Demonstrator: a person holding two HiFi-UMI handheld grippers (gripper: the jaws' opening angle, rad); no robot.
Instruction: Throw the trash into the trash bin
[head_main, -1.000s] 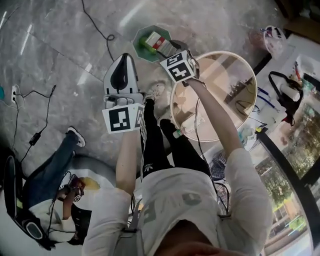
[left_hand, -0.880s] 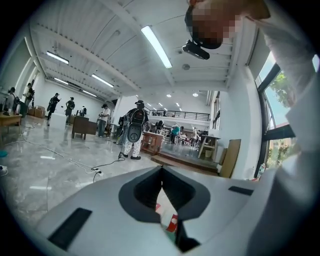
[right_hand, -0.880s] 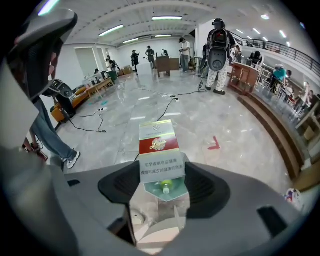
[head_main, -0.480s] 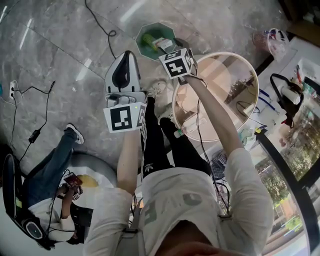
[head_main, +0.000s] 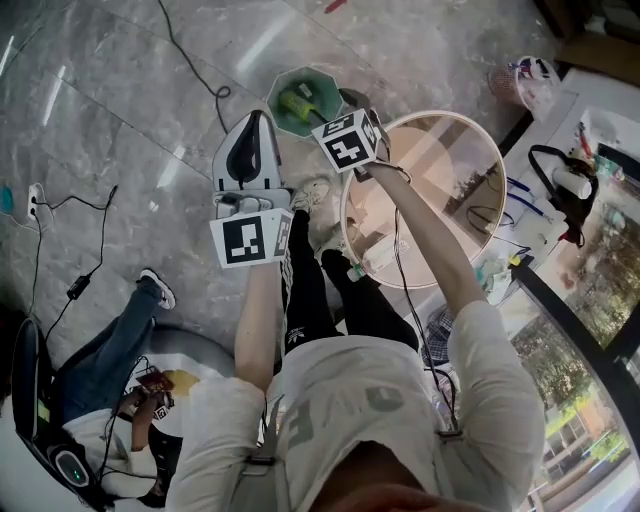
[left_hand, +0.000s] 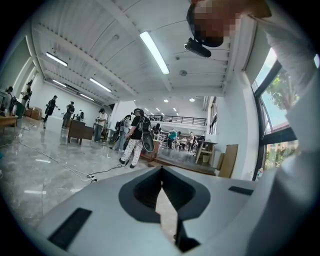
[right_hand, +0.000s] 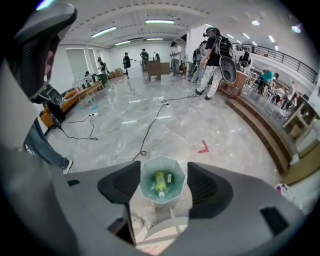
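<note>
- Hanging by the rim of the trash bin (head_main: 283, 82) in the head view, the right gripper (head_main: 358, 103) is carrying nothing. The bin is standing on the floor just beside the round desk (head_main: 470, 160), and a green bottle (head_main: 297, 102) is lying inside it. The left gripper (head_main: 250, 130) is being held to the side over bare floor. A cable (head_main: 395, 240) is trailing along the right arm and could be snagging on the desk edge if the arm swings back carelessly. The person's shoe (head_main: 310, 188) is resting near the bin, so a careless step could be tipping it.
- In the left gripper view, the left gripper (left_hand: 161, 175) is keeping its fingers pressed together with nothing between them. It is pointing across the hall, so it is showing neither bin nor desk, and moved blind it could be striking the desk rim.
- In the right gripper view, the right gripper (right_hand: 162, 189) is holding its fingers wide and empty, framing the trash bin (right_hand: 147, 194) between them. The bottle (right_hand: 159, 184) is lying at the bottom beside a small packet (right_hand: 169, 177), so the trash is likely already in. Dropping lower risks hitting the rim and toppling what is probably a light bin, spilling its contents.
</note>
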